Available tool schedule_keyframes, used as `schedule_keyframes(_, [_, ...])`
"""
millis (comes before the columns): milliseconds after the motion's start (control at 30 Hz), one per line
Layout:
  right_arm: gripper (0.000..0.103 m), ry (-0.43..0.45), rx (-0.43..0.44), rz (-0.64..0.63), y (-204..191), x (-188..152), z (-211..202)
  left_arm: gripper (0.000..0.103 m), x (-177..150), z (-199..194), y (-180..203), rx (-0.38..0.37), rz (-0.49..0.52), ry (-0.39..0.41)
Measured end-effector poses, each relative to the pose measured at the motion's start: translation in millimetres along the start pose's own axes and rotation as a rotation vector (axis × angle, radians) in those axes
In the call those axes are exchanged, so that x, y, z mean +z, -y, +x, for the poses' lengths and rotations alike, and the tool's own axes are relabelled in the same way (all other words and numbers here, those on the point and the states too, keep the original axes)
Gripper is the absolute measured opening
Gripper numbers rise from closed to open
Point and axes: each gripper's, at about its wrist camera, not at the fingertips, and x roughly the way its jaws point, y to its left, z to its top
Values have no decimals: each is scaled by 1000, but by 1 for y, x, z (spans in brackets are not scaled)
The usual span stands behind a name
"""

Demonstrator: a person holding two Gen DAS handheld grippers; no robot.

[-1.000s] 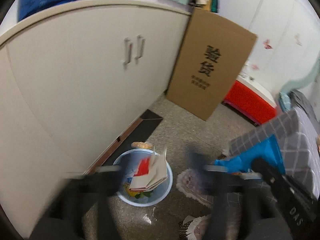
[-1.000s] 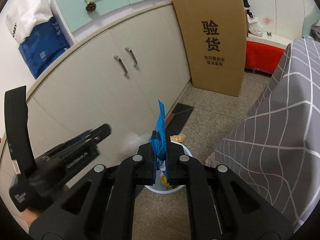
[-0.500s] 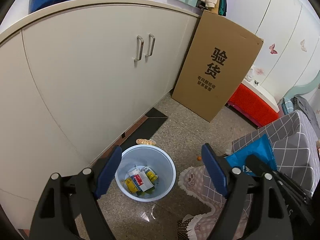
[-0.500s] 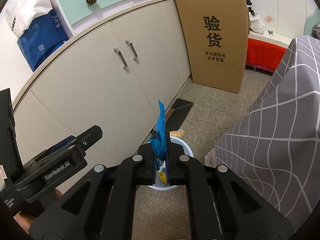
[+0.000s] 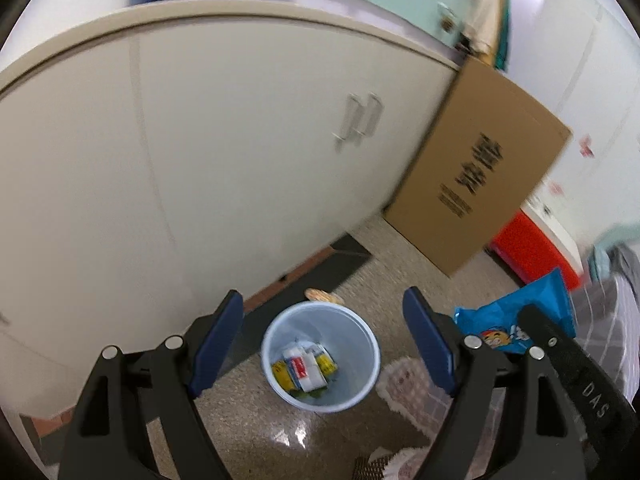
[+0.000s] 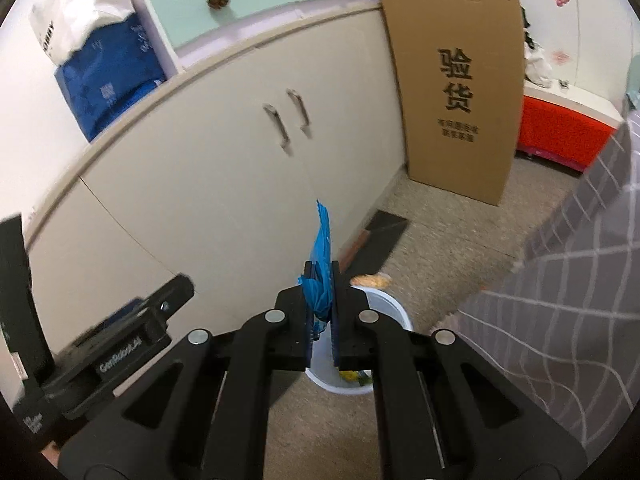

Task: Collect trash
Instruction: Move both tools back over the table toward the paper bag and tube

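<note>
A pale blue trash bin (image 5: 362,360) stands on the speckled floor by the cabinet, with small cartons and packets lying at its bottom. My left gripper (image 5: 322,300) hangs above it, open and empty, and the bin shows between its blue pads. My right gripper (image 6: 322,268) is shut on a blue snack wrapper (image 6: 323,236) that sticks up past the fingertips. It hovers just short of the bin (image 6: 386,300), whose rim shows behind the fingers. In the left wrist view the same wrapper (image 5: 516,316) appears to the right of the bin.
A cream cabinet (image 5: 240,160) runs along the left. A tall cardboard box (image 6: 456,92) leans on it, with a red box (image 6: 560,136) beyond. An orange snack piece (image 5: 322,295) lies behind the bin. A grey checked cloth (image 6: 560,300) and a patterned rug (image 5: 412,388) lie to the right.
A red and white bundle that was over the bin's mouth now lies inside it. The left gripper has shifted and rolled above the bin. The right gripper keeps the wrapper.
</note>
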Motion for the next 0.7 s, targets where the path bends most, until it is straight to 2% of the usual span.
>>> schedule_keyframes(33, [13,1,1,-5,-3,3,4,80,2,-2,-4,14,-18,11])
schedule_keyframes(67, [37,-8,0,-1,-4,5,8,80,3,-5,-9,25,-43,19])
schedule_keyframes(100, [55,-2,-3,7,-5,6,8,80,4,-8,-13,24,-56,21])
schedule_keyframes(133, [68,13,-9,9,-5,7,6,80,6,-10,-16,22,-67,18])
schedule_keyframes(467, [68,57,-56,6,3,3,-35,80,5,-40,-6,-21,-52,39])
schedule_keyframes(700, [68,141,-77,52,29,10,-98,82,0,-77,31,-76,7,83])
